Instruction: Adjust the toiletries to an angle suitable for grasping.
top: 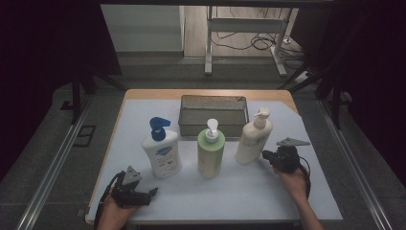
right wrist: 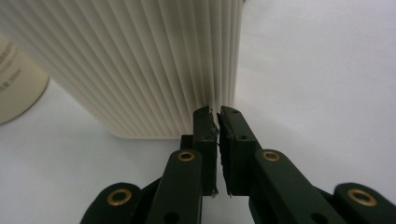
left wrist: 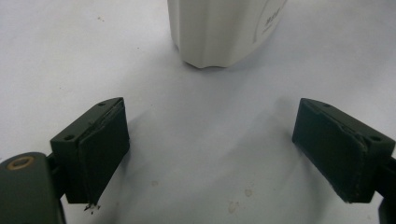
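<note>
Across the table [top: 143,93]: a pale sheet [top: 268,191] covers nearly all of the wooden top, smooth and matte, with a few small specks seen in the left gripper view.
Basket [top: 213,101]: a rectangular wire-mesh tray with dark, see-through walls, at the far middle of the sheet; nothing can be seen inside it.
Cream bottle [top: 253,140]: the rightmost of three pump bottles, tall, with a ribbed body of fine vertical ridges and a cream pump head; it stands upright in front of the basket's right end. In the right gripper view its ridged wall [right wrist: 140,65] rises right in front of the jaws.
White bottle [top: 162,152]: rounded shoulders, blue pump, blue label, leftmost in the row; in the left gripper view its smooth base [left wrist: 219,32] stands ahead of the jaws, well apart from them.
Green bottle [top: 211,152]: a plain pale-green cylinder with a white pump, between the other two.
Right gripper [top: 268,154]: black, jaws pressed together with nothing between them, tips just beside the cream bottle's lower side; whether they touch it cannot be told.
Left gripper [top: 152,191]: black, lying low at the near left, jaws spread wide over bare sheet.
In the way: nothing stands between either gripper and its nearest bottle.
</note>
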Demonstrator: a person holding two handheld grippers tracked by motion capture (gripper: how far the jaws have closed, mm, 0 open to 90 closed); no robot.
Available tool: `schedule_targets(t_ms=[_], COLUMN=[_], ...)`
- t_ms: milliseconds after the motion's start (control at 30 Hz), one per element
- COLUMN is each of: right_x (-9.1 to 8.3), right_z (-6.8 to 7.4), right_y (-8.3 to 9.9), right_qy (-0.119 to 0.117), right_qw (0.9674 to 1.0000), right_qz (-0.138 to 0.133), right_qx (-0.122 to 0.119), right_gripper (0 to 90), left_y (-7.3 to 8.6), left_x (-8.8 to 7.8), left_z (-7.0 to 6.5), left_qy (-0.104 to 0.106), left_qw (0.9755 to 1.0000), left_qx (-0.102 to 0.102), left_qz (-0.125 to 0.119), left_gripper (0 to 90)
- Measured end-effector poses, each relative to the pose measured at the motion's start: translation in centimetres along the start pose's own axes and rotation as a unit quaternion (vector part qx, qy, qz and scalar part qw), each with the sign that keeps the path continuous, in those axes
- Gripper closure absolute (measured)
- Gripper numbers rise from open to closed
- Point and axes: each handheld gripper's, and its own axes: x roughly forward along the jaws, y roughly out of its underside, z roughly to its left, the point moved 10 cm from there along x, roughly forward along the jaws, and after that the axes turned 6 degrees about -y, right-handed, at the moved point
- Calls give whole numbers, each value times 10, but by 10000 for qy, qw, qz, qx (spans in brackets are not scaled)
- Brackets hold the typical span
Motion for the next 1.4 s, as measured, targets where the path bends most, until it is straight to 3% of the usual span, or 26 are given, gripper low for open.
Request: schedule_targets(t_ms=[233, 467, 633, 867, 967, 1400], right_x=[9, 12, 5, -9, -11, 6], right_z=[-13, -16, -10, 10, 14, -4], right_y=[-6, -8, -5, 0, -1, -6], right_qy=[109, 128, 48, -144, -102, -94], right_qw=[9999, 9998, 9999, 9999, 9999, 9999], right_qz=[-12, 8, -25, -84, -65, -83], right_qx=[120, 162, 89, -30, -120, 114], right_gripper=[850, 851, 843, 836, 853, 875], left_y=[0, 0, 0, 0, 0, 0], left_x=[0, 0, 0, 0, 0, 0], left_z=[0, 0, 0, 0, 0, 0], left_qy=[1, 1, 0, 0, 0, -1], left_qw=[10000, 10000, 10000, 10000, 10000, 10000], left_qx=[3, 2, -3, 1, 0, -3], left_qz=[2, 1, -3, 1, 1, -1], left_gripper=[107, 107, 107, 107, 107, 107])
